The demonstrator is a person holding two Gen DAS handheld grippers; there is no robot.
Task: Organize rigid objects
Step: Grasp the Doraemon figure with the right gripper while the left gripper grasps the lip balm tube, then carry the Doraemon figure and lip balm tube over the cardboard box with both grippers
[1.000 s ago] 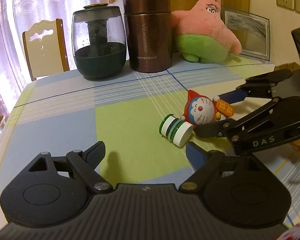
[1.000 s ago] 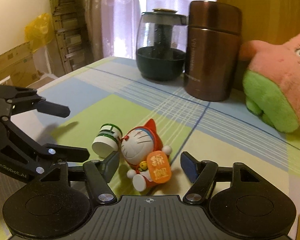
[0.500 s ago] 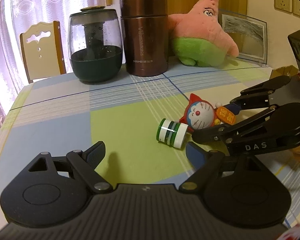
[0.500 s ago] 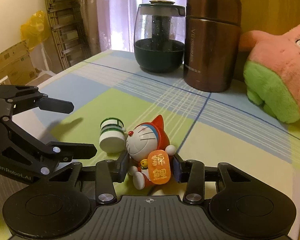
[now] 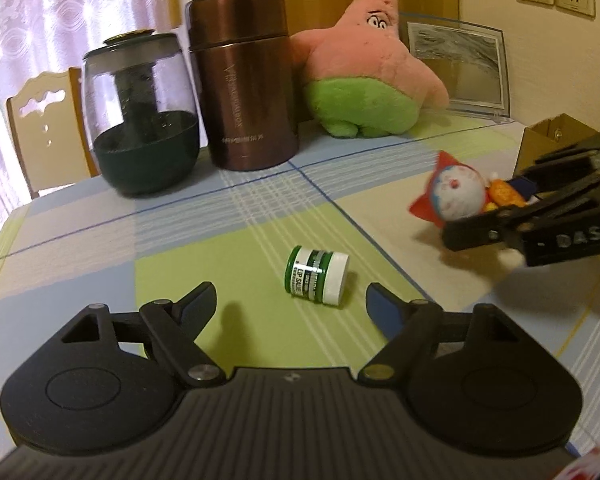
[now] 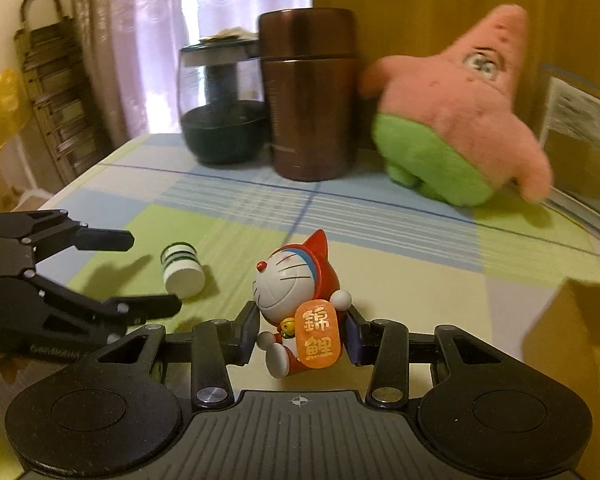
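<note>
— Checked cloth covers the counter (image 5: 100,248); where's the figurine (image 6: 296,312)?
— Clamped between the right gripper (image 6: 302,334) fingers.
— And the jar (image 5: 316,275)?
— Lying sideways ahead of the left gripper (image 5: 290,304), whose fingers are closing, nothing between them.

Warm, dimmish indoor light; daylight glows through the curtain (image 5: 40,40) far left, blown out. Soft shadows on the tablecloth (image 5: 100,240) under both grippers. Motion blur on the plush (image 6: 460,120) and figurine (image 5: 456,196). Strong fisheye bending, dark corners.
</note>
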